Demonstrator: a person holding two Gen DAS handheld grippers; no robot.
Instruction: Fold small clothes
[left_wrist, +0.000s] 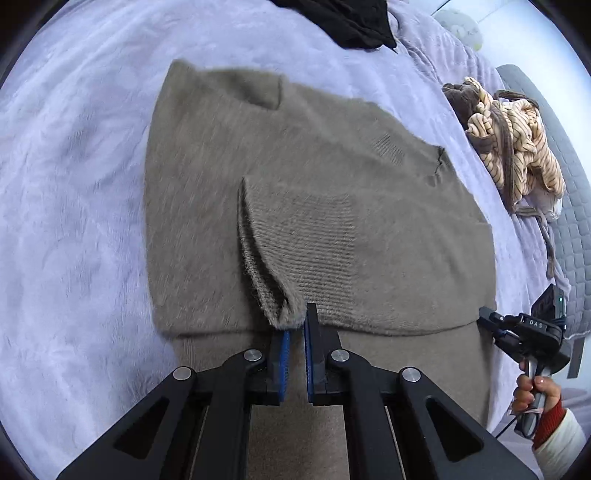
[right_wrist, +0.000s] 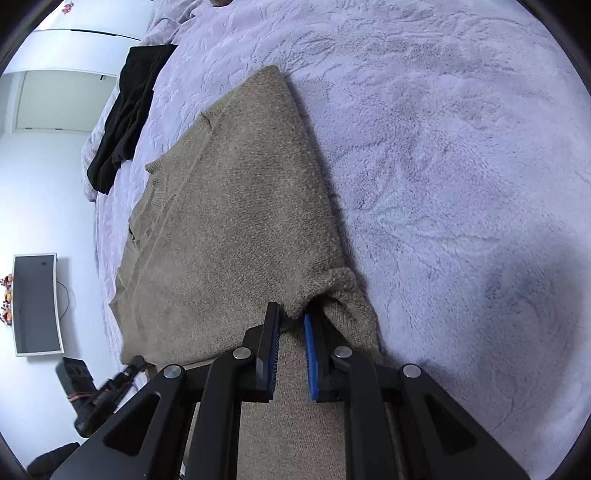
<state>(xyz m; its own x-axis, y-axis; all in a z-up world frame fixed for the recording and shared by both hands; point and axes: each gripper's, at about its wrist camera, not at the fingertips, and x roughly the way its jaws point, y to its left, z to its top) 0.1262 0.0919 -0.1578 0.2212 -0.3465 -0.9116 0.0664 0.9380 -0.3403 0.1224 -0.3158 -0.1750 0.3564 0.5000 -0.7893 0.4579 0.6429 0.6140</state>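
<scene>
A taupe knit sweater (left_wrist: 314, 206) lies on a lilac fleece blanket (left_wrist: 74, 184), its near part folded over onto itself. My left gripper (left_wrist: 297, 325) is shut on a lifted corner of the sweater's folded edge, the blue pads close together. In the right wrist view the same sweater (right_wrist: 236, 221) stretches away from me. My right gripper (right_wrist: 291, 314) pinches a bunched corner of the sweater's right edge between its pads. The right gripper also shows at the right edge of the left wrist view (left_wrist: 524, 332), held by a hand.
A black garment (left_wrist: 340, 22) lies at the far end of the blanket (right_wrist: 443, 166), also seen in the right wrist view (right_wrist: 125, 118). A striped cream and brown garment (left_wrist: 509, 144) is heaped at the right. A monitor (right_wrist: 35, 302) stands beyond the bed's left edge.
</scene>
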